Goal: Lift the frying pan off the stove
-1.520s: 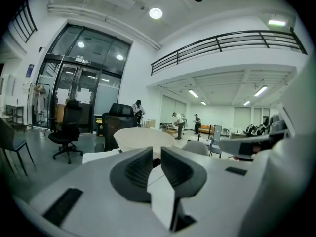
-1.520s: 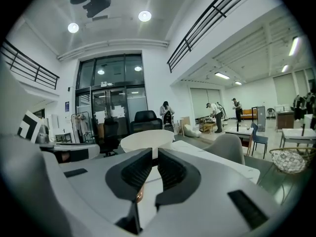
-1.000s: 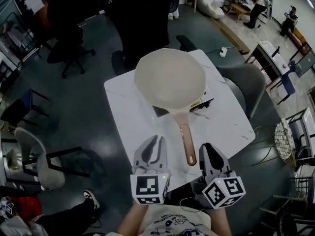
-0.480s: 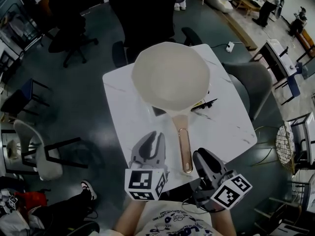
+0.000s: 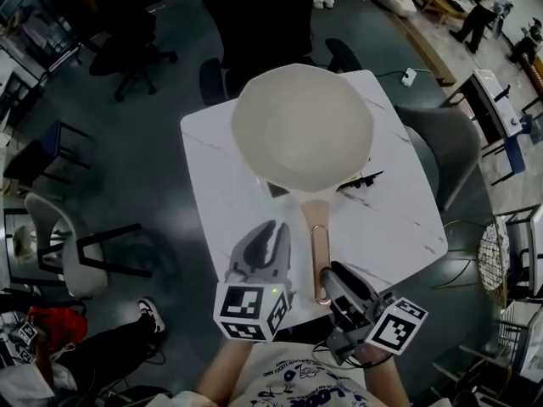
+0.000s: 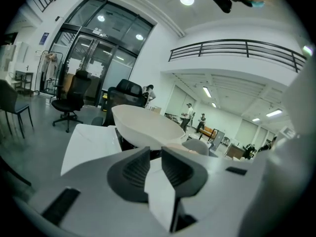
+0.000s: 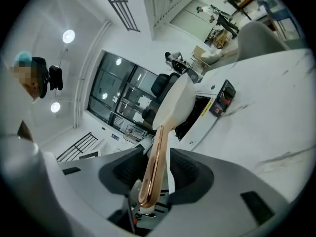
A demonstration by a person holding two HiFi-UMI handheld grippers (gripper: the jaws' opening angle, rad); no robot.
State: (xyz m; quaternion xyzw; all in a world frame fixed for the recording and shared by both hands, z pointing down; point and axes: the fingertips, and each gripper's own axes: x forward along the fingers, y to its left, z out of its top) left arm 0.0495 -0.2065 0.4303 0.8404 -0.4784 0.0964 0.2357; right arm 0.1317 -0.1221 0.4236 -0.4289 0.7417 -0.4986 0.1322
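Observation:
A cream frying pan (image 5: 301, 130) sits on a black stove (image 5: 276, 190) on the white table (image 5: 399, 219); its copper handle (image 5: 320, 253) points toward me. My right gripper (image 5: 331, 278) is at the handle's end. Its jaws have just been opening and now stand open, one on each side of the handle (image 7: 154, 167), pads apart from it. In the right gripper view the pan bowl (image 7: 177, 105) lies ahead over the stove (image 7: 197, 113). My left gripper (image 5: 270, 231) is shut and empty, just left of the handle. In its own view the left gripper (image 6: 155, 164) faces the pan (image 6: 145, 125).
The stove's control panel (image 5: 361, 181) sticks out right of the pan. A grey chair (image 5: 445, 155) stands at the table's right side, and dark office chairs (image 5: 212, 79) behind it. The table's near edge is right under both grippers. People stand far off (image 5: 479, 7).
The right gripper has rolled and dropped toward the handle's end, and its jaws have gone from shut to open round the handle. The left gripper drifted slightly. The pan stays put.

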